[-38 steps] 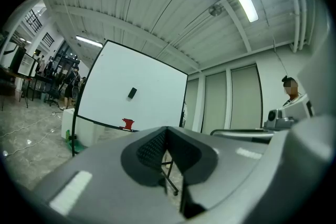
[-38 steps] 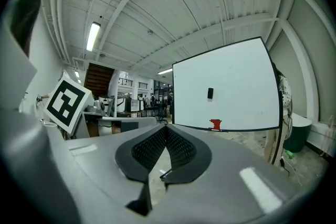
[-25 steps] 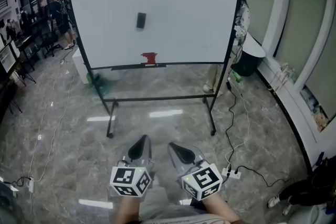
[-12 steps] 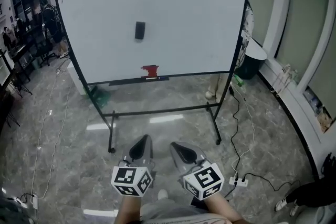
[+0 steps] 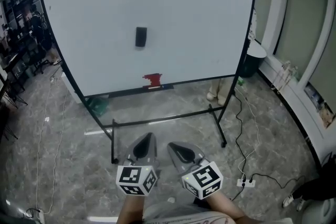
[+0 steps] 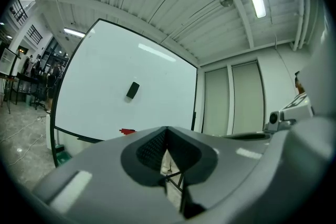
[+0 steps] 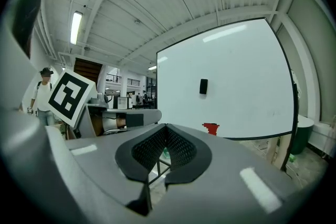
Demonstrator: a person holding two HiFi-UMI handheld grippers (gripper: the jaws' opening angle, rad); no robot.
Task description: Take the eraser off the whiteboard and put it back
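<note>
Black eraser sits mid-whiteboard, untouched, so I judge nothing done yet; taking it off and putting it back both remain. Left gripper and right gripper hang well short of the board, jaws pressed together on nothing. One container shows, a dark bin by the board's right edge, its contents out of sight.
</note>
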